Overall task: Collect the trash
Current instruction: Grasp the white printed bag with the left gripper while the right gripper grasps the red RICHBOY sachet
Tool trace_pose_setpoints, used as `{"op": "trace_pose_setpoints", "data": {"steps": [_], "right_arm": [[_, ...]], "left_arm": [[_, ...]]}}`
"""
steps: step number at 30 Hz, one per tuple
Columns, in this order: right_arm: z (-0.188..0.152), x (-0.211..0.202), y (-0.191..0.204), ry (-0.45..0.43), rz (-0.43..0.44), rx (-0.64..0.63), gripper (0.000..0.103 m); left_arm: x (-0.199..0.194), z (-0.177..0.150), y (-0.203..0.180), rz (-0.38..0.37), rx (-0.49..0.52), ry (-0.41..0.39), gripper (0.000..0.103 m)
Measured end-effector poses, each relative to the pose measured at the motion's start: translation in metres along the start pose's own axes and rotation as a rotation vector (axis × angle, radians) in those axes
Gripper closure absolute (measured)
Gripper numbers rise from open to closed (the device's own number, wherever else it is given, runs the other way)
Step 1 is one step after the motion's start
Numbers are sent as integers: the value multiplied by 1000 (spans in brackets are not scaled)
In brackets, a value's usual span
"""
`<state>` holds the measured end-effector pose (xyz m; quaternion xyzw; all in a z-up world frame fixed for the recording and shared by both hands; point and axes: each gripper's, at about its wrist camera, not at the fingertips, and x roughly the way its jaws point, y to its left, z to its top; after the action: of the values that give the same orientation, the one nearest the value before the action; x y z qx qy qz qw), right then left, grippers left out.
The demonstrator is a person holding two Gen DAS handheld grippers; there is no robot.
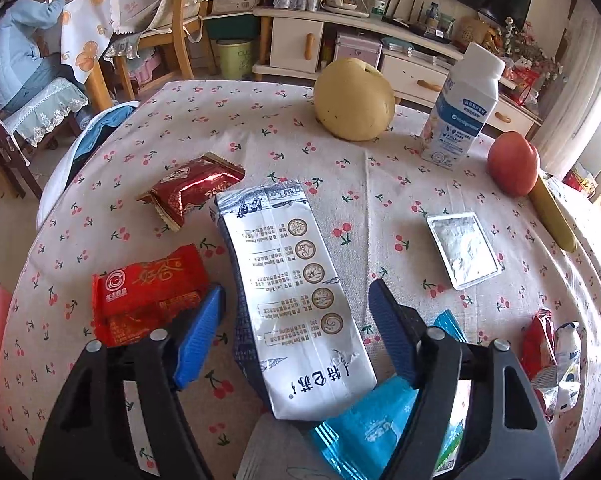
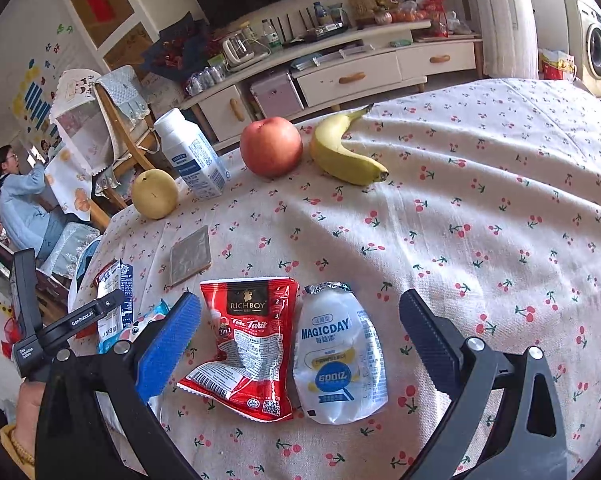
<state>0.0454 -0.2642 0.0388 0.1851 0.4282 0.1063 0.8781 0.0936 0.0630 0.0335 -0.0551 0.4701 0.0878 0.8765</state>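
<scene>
My left gripper [image 1: 296, 296] is open, its blue fingers on either side of a silver flattened carton [image 1: 296, 292] lying on the cherry-print tablecloth [image 1: 380, 184]. A red wrapper [image 1: 148, 292] lies left of it, a dark red wrapper [image 1: 192, 188] beyond, a blue wrapper [image 1: 372, 420] underneath, and a silver foil packet [image 1: 464, 250] to the right. My right gripper [image 2: 300, 304] is open over a red Richboy sachet [image 2: 248, 344] and a white Magicday pouch [image 2: 336, 356]. The foil packet [image 2: 191, 255] lies beyond them.
A pear [image 1: 354, 100], a milk bottle [image 1: 460, 108], an apple [image 1: 514, 164] and a banana [image 2: 344, 152] stand at the table's far side. A person [image 1: 12, 52] sits at another table on the left. A low cabinet [image 2: 340, 72] runs behind.
</scene>
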Motion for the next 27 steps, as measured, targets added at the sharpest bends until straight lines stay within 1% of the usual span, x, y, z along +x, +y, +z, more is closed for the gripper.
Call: {"op": "trace_pose_setpoints", "data": {"steps": [1, 3, 7, 11, 12, 13, 14, 16, 18, 20, 22, 27], "right_arm": [[0, 1, -1, 2, 3, 8, 5], [0, 2, 0, 5, 5, 14, 5], [0, 2, 5, 2, 19, -3, 5], [-4, 7, 23, 20, 50, -52, 7], [-6, 9, 28, 30, 58, -66, 10], [-8, 12, 34, 39, 63, -83, 23], [-11, 14, 40, 50, 61, -103, 29], [-16, 20, 49, 74, 50, -143, 30], [-20, 27, 56, 93, 11, -182, 31], [-24, 32, 60, 105, -12, -214, 33], [-27, 38, 62, 122, -31, -234, 35], [-32, 53, 67, 147, -63, -267, 36]], "left_arm": [[2, 0, -2, 9, 7, 6, 39], [6, -1, -4, 21, 19, 14, 43], [4, -2, -3, 15, 27, -1, 43], [1, -4, 0, 7, 22, -9, 44], [-1, -4, 1, 3, 20, -13, 44], [-4, -4, 3, -1, 18, -21, 44], [-7, -5, 4, -5, 16, -29, 44], [-13, -5, 5, -17, 15, -41, 44], [-19, -7, 7, -28, 15, -47, 44], [-26, -9, 10, -36, 17, -55, 44], [-33, -11, 13, -48, 17, -64, 44], [-49, -18, 22, -84, 4, -80, 44]]}}
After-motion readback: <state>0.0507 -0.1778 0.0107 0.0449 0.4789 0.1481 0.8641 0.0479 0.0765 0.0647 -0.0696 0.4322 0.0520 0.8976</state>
